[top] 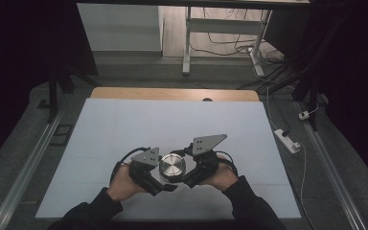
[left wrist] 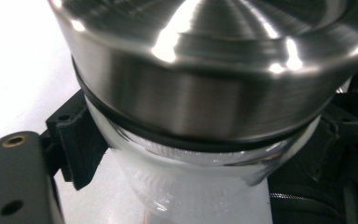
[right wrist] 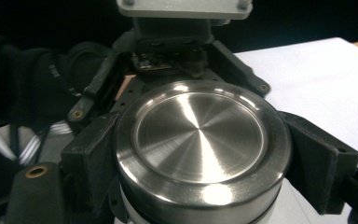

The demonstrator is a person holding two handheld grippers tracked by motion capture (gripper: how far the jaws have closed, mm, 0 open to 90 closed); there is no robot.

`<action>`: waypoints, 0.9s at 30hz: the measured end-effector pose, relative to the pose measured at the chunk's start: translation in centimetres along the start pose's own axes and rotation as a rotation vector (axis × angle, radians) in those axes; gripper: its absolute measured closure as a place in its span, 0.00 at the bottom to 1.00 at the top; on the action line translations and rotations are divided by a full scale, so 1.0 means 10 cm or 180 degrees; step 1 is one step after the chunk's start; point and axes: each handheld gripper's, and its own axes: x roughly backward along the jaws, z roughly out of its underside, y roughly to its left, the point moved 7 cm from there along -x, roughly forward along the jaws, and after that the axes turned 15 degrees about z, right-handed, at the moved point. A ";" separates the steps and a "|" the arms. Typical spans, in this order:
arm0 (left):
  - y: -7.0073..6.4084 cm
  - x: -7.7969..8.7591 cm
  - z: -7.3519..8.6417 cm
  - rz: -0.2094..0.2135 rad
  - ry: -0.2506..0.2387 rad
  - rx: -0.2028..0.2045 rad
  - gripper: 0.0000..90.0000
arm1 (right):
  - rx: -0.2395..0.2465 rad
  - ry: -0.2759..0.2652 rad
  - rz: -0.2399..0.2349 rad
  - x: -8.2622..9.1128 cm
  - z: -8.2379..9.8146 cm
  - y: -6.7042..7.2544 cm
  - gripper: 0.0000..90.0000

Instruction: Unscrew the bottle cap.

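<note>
A clear glass jar (left wrist: 191, 186) with a brushed steel lid (top: 172, 166) stands near the front of the white table (top: 172, 120), between both hands. My left gripper (top: 164, 184) reaches in from the left, shut on the jar's glass body just under the lid (left wrist: 205, 70); its black pads (left wrist: 81, 149) press the glass on both sides. My right gripper (top: 186, 176) comes from the right, shut on the lid (right wrist: 200, 140), with its pads (right wrist: 93, 154) against the lid's rim. Beyond the lid, the left gripper (right wrist: 177, 51) faces the right gripper view.
A wooden edge (top: 172, 93) borders the table's far side. On the floor to the right lie a white power strip (top: 287, 140) and cables. A desk frame (top: 220, 38) stands at the back. Metal rails (top: 28, 163) run along both sides of the table.
</note>
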 end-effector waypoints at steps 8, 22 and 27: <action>0.02 0.01 0.00 -0.0090 -0.0064 0.0049 0.17 | 0.0015 0.0195 0.0125 -0.06 0.03 0.02 0.00; 0.14 0.10 0.00 -0.0761 -0.0142 0.0407 0.17 | -0.0353 0.0144 0.1180 -0.04 -0.13 -0.04 0.00; 0.16 0.12 -0.01 -0.0857 -0.0186 0.0487 0.17 | -0.0289 0.0143 0.1434 -0.11 -0.11 -0.02 0.03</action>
